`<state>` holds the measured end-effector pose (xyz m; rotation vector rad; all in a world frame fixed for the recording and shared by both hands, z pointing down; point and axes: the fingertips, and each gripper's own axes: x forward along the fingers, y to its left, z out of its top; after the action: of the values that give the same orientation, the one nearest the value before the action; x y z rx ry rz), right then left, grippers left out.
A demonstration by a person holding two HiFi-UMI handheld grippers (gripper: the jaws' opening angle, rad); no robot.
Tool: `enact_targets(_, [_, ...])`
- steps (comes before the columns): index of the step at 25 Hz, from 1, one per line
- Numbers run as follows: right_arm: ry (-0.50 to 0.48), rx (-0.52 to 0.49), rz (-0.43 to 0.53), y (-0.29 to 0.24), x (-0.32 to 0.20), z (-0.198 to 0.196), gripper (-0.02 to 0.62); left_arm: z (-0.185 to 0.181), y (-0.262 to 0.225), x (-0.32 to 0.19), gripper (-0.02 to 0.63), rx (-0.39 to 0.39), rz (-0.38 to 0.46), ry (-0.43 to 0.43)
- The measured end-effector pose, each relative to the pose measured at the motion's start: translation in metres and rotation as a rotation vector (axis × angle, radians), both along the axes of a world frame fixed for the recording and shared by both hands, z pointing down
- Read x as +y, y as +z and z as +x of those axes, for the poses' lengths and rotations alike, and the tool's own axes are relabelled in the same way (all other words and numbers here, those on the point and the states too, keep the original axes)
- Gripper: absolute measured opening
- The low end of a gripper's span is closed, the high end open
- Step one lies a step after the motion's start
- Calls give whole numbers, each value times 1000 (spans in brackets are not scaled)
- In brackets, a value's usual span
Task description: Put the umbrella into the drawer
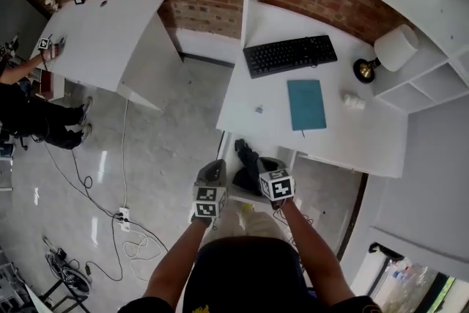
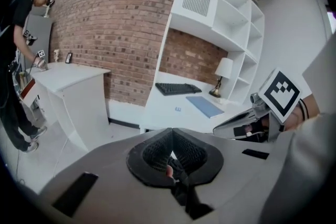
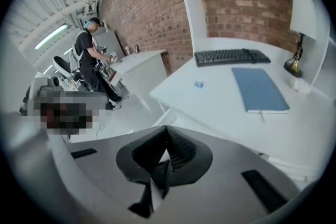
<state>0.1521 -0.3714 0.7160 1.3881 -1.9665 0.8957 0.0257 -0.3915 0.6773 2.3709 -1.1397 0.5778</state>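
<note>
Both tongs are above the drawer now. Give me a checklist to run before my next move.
1. Umbrella in the drawer: ok. A dark bundle lies inside it in the head view.
2. Umbrella fully below the rim: cannot tell. The grippers cover part of the drawer.
3. Right tongs free: ok. They are shut with nothing between them.
4. Left tongs free: ok. They are shut with nothing clamped.
5. Drawer closed: not ok. It stands open under the desk.
6. Bystander clear: ok. The other person is over at the far table.
</note>
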Motion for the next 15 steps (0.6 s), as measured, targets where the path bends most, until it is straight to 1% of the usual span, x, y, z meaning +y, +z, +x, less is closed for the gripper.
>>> enact_targets(6, [152, -41, 306, -146, -32, 30, 0, 19, -105, -37, 17, 71, 159, 12])
enact_targets(9, [174, -25, 476, -225, -42, 43, 0, 25, -163, -55, 18, 107, 261, 30])
enact_targets(12, [195, 2, 650, -298, -45, 55, 0, 27, -219, -71, 17, 140, 342, 40])
enact_targets(15, [219, 40, 780, -353, -38, 65, 0, 31, -272, -78, 17, 174, 444, 59])
